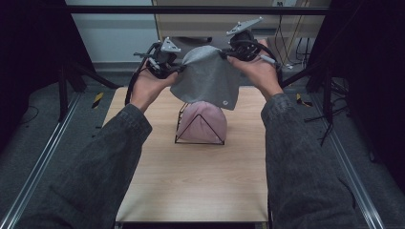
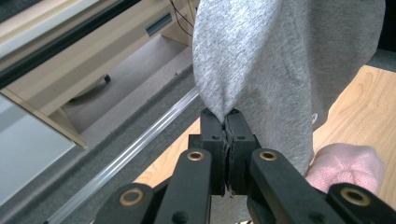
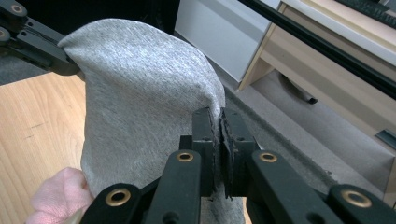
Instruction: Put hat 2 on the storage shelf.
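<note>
A grey cloth [image 1: 207,78] hangs in the air above the far half of the wooden table [image 1: 191,181], stretched between both grippers. My left gripper [image 1: 177,69] is shut on the cloth's left top edge [image 2: 227,113]. My right gripper [image 1: 224,55] is shut on its right top edge [image 3: 217,114]. Under the cloth stands a black wire rack [image 1: 200,125] with a pink cloth [image 1: 205,119] draped over it. The grey cloth's lower edge overlaps the pink cloth's top. The pink cloth [image 2: 348,163] also shows low in the left gripper view and the pink cloth [image 3: 58,193] in the right gripper view.
A pale wooden desk [image 2: 93,60] with a drawer stands beyond the table's far edge. Metal rails [image 1: 38,162] run along the floor on both sides. Black frame posts [image 1: 325,90] and cables stand at the far right. The near half of the table is bare wood.
</note>
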A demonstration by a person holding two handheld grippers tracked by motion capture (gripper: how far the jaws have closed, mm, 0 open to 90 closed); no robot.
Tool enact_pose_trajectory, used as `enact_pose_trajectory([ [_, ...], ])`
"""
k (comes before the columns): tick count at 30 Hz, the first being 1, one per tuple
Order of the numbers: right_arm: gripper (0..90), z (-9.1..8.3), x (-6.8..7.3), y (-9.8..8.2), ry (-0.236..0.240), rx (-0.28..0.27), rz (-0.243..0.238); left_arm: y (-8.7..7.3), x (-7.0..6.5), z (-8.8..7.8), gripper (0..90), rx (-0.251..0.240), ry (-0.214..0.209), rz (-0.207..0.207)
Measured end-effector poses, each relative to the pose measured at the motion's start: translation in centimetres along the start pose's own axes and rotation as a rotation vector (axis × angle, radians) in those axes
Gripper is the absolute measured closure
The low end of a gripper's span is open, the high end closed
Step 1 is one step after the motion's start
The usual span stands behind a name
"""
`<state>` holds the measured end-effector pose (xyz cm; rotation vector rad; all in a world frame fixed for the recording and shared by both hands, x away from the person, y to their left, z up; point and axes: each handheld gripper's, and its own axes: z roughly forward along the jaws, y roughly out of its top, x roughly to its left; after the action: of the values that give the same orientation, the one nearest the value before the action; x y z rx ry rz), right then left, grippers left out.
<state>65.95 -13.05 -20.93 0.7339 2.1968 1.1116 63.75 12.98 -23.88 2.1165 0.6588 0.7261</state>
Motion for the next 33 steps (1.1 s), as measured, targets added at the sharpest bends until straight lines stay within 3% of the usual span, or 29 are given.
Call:
enact_pose_trajectory([
  [7,85.4,0.3,0.0,-0.3,-0.005,0.012,0.001,0.1,0.4,0.4,88.2,-0.017,-0.003,-0.018],
  [16,85.4,-0.3,-1.0,0.9,-0.019,-0.009,0.009,1.5,0.6,0.0,88.2,-0.049,0.029,0.016],
  [27,85.4,1.0,-1.0,0.1,-0.011,0.008,0.016,0.2,1.4,1.6,88.1,-0.059,0.056,-0.005],
  [33,85.4,1.2,-0.7,-0.2,-0.004,0.016,0.012,-0.5,1.1,1.8,88.1,-0.06,0.048,-0.004],
])
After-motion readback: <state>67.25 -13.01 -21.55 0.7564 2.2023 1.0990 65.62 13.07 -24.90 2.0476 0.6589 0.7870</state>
